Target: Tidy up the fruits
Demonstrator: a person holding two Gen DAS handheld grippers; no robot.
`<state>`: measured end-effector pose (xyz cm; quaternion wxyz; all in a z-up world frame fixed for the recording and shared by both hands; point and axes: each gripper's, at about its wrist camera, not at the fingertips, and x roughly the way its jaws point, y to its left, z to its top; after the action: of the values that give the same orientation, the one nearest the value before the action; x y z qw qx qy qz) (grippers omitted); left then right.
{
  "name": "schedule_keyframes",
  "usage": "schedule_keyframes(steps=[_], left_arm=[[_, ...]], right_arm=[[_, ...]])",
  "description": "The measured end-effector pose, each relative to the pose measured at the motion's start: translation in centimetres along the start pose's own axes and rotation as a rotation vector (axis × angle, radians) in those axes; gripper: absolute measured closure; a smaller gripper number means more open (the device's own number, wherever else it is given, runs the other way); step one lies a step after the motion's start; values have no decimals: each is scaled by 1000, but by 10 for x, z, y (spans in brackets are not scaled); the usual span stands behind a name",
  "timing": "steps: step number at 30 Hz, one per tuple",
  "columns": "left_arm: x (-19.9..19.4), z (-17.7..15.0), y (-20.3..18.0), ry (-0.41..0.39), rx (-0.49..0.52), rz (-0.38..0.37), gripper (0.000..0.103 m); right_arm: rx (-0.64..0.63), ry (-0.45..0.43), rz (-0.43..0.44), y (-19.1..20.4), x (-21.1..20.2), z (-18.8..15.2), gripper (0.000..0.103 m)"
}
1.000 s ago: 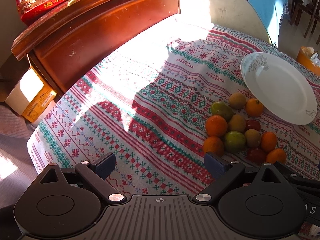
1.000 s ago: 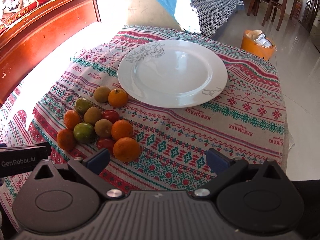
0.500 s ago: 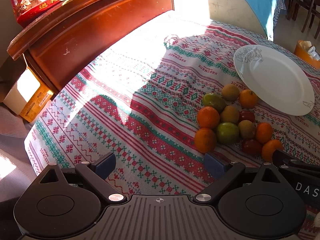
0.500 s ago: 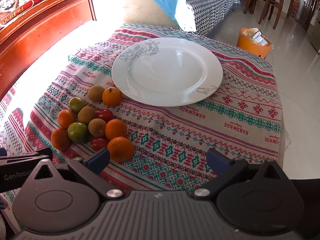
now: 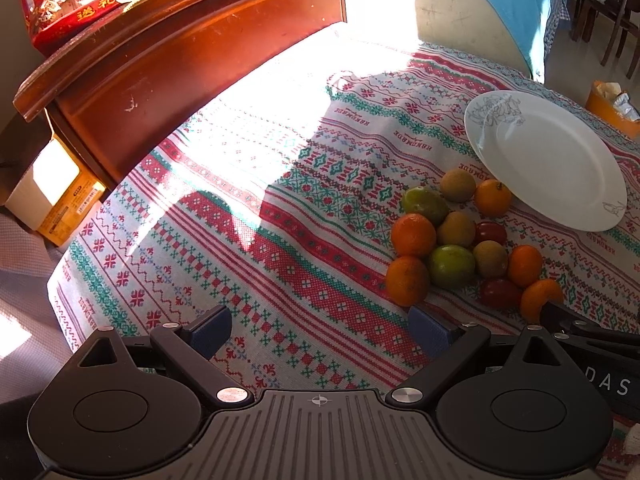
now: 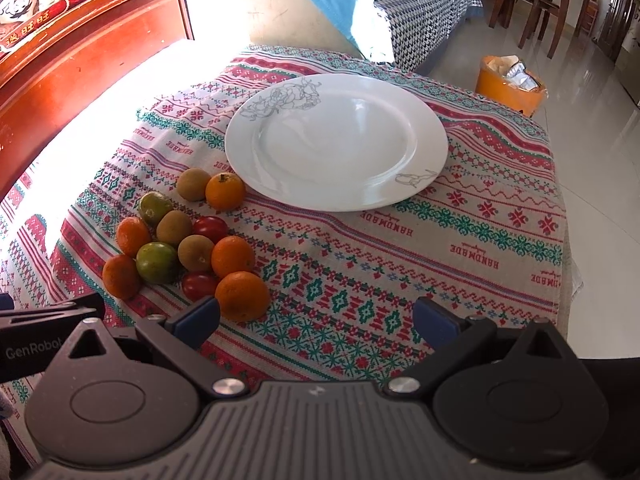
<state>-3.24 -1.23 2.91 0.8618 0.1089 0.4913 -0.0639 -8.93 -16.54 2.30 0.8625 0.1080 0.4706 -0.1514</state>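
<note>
Both black grippers, left gripper (image 5: 318,328) and right gripper (image 6: 316,318), carry blue-padded jaws, silver screws, ribbed grey housings

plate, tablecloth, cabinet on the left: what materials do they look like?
Plate: looks like glazed ceramic, white and glossy, with soft reflections and a grey printed flower.
Tablecloth: woven fabric, matte, cross-stitch style pattern, draping over the edge.
Cabinet: seemingly varnished wood, reddish-brown with sheen and scuffs.

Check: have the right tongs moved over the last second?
Yes. The right tongs have come forward and a bit left: in the right wrist view the white plate sits lower, and the nearest orange is closer to the left finger.
</note>
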Motion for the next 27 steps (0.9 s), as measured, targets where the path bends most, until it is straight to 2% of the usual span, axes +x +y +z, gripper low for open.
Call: schedule_keyframes(steps=[8,12,16,21,27], left_arm=[[0,-1,6,-1,-23,-39,7],[3,-2,13,-1,-33,-26,7],[3,-5,21,-11,-44,-42,7],[7,-11,25,-13,-38,-49,7],[10,-15,32,-17,-39,-75,7]], right_arm=[[29,-22,86,-21,-6,-3,3],[25,-40,155,-32,-10,-8,3],[-15,-82,211,-36,-13,-17,14],[-32,-94,281,-38,-12,-22,20],[-27,-99,310,-35,-6,-22,35]])
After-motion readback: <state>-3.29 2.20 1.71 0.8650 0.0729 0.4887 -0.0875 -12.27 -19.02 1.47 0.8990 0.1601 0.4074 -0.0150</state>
